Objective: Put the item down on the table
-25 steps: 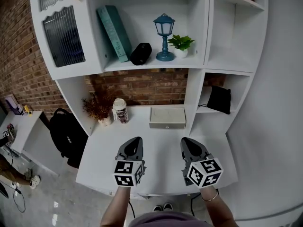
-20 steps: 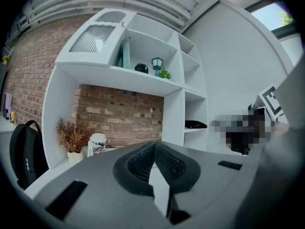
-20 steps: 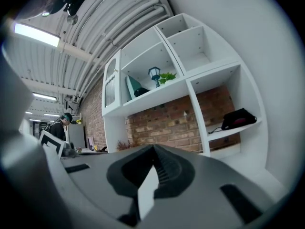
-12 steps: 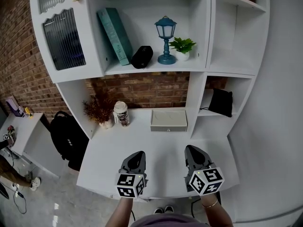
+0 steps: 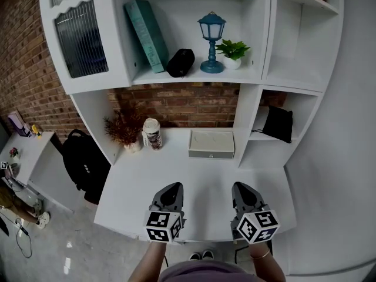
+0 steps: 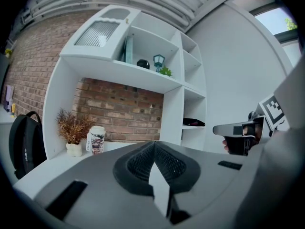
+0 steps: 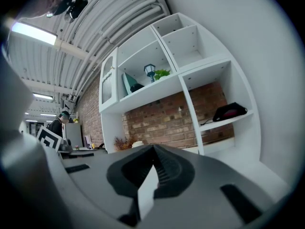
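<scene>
— So, what's changed?
— You've drawn both back to the counter's (image 5: pixel 200 175) near edge, left gripper (image 5: pixel 170 188) and right gripper (image 5: pixel 241 188) clenched on nothing.
— And the item?
— Probably the cup (image 5: pixel 151 134), already down at the back.

On the white table (image 5: pixel 194 178), against the brick back wall, three things are placed in a row: a dried plant (image 5: pixel 124 128) in a small pot, a cup (image 5: pixel 152 134) just beside it, and a flat box (image 5: pixel 211 144). On the upper shelf (image 5: pixel 194 79) a leaning teal book (image 5: pixel 147 35), a black speaker (image 5: pixel 180 62), a blue lantern (image 5: pixel 211 43) and a green plant (image 5: pixel 233 53) are kept. On the side shelf (image 5: pixel 263 144) a black pouch (image 5: pixel 277 124) is set.
</scene>
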The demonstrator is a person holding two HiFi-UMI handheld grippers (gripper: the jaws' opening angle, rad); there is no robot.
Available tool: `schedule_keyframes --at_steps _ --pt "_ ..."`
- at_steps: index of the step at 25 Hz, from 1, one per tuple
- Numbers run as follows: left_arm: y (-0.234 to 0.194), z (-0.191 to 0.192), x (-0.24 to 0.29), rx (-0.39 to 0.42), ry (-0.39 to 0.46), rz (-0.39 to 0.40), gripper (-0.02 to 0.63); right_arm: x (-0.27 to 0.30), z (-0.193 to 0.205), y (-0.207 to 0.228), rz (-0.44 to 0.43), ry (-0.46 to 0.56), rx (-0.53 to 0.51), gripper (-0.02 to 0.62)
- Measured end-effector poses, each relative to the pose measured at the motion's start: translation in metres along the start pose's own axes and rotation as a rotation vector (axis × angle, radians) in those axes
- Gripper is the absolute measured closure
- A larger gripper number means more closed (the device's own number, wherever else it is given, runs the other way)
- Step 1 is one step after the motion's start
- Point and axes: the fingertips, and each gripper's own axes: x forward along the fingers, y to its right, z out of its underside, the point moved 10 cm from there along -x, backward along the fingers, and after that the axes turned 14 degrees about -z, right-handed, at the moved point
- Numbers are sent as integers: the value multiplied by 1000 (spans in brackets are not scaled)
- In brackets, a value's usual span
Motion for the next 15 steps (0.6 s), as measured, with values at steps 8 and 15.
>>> schedule_keyframes --at_steps 8,15 --pt "5 -1 1 -12 19 8 606 2 6 -4 -33 -31 -21 603" --pt "7 4 0 -4 -1 15 604 -2 12 -4 -43 -11 2 603"
